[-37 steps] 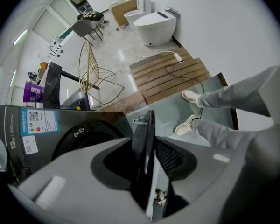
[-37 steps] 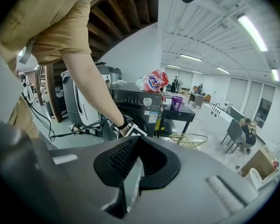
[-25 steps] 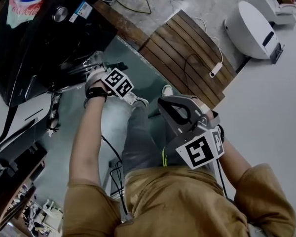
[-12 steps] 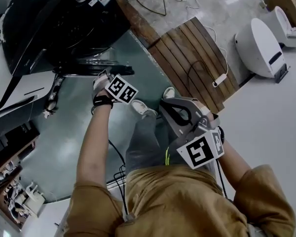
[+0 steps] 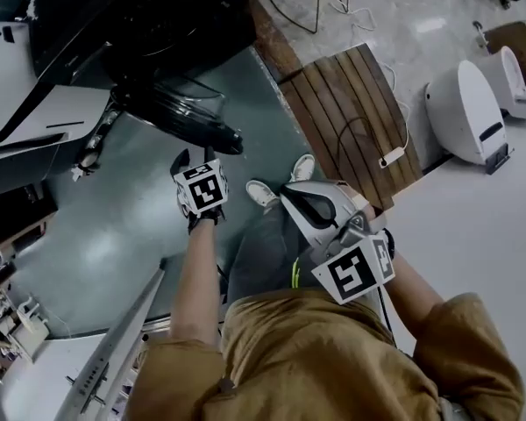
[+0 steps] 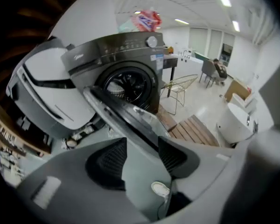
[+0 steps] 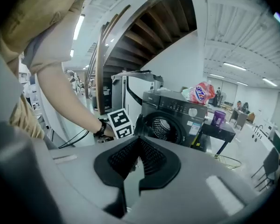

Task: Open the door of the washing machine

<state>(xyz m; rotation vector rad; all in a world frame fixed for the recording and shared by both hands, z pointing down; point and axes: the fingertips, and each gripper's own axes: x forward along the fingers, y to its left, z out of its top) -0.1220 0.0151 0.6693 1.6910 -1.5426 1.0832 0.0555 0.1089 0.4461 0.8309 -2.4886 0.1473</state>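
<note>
Two Grippers at an Opened Washer Door

The washing machine is seen dark-fronted. Its door is swung well out from the front, so that the drum is laid bare behind it.

The door's free rim is taken between the jaws of the left gripper, which are drawn partway together onto it. This gripper is held out in front of the machine, at the door's outer edge.

The right gripper is kept farther from the machine, close to the person's body, and is pointed toward the open front. Its pads are brought together at the tips, and nothing is caught between them.

A red-and-white detergent bag is laid on top of the machine. A purple cup is set on a dark stand just beside the machine.

A slatted wooden platform is laid on the floor to one side of the machine. A white rounded appliance is placed beyond it, well apart from the machine. A light shoe is planted on the floor in front of the machine.
</note>
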